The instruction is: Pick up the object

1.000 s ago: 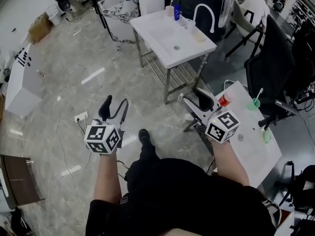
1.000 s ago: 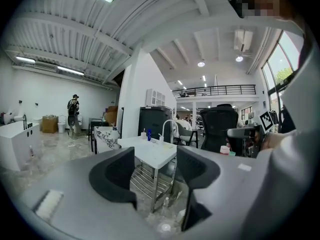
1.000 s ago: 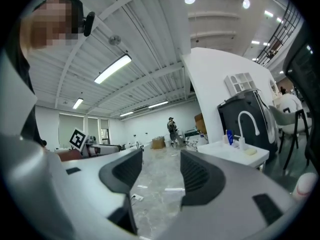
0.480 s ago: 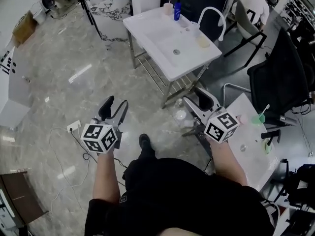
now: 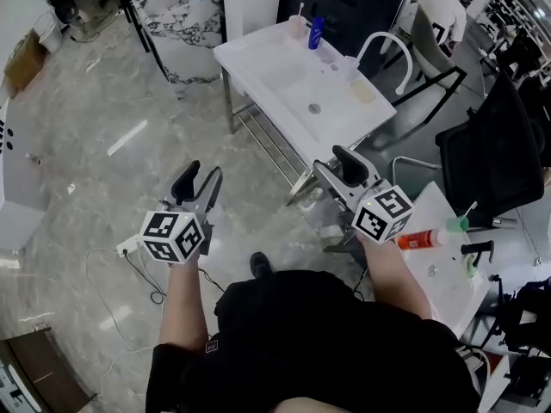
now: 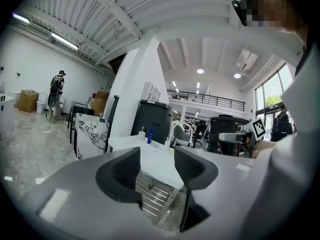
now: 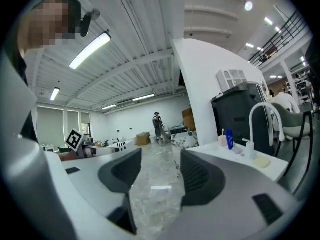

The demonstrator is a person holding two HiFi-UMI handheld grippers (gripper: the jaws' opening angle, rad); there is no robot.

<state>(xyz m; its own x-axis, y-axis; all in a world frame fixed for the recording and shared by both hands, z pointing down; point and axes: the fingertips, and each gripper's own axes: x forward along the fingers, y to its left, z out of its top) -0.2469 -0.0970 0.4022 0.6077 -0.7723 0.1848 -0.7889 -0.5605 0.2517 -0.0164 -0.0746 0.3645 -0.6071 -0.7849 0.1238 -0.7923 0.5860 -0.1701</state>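
I hold both grippers out at waist height over the marble floor, both empty. My left gripper (image 5: 201,177) is open; its jaws have just been closing a little with nothing between them (image 6: 156,166). My right gripper (image 5: 333,163) is open and points toward the white sink stand (image 5: 258,58), still short of it (image 7: 161,171). On the stand's far rim sit a cup (image 5: 297,26) and a blue bottle (image 5: 316,31), with a white curved tap (image 5: 385,43) and a pale soap bar (image 5: 362,92) beside the basin. An orange-red bottle (image 5: 419,240) lies on the small white table (image 5: 443,278) at my right.
A black office chair (image 5: 486,149) stands to the right of the sink stand. A marble-patterned cabinet (image 5: 185,33) stands beyond the stand. A cable and socket strip (image 5: 129,246) lie on the floor by my left side. Green cups (image 5: 458,224) rest on the right table.
Both grippers have travelled forward with me and the sink stand now lies closer, just ahead of the right gripper. The small right table has slid back beside me.
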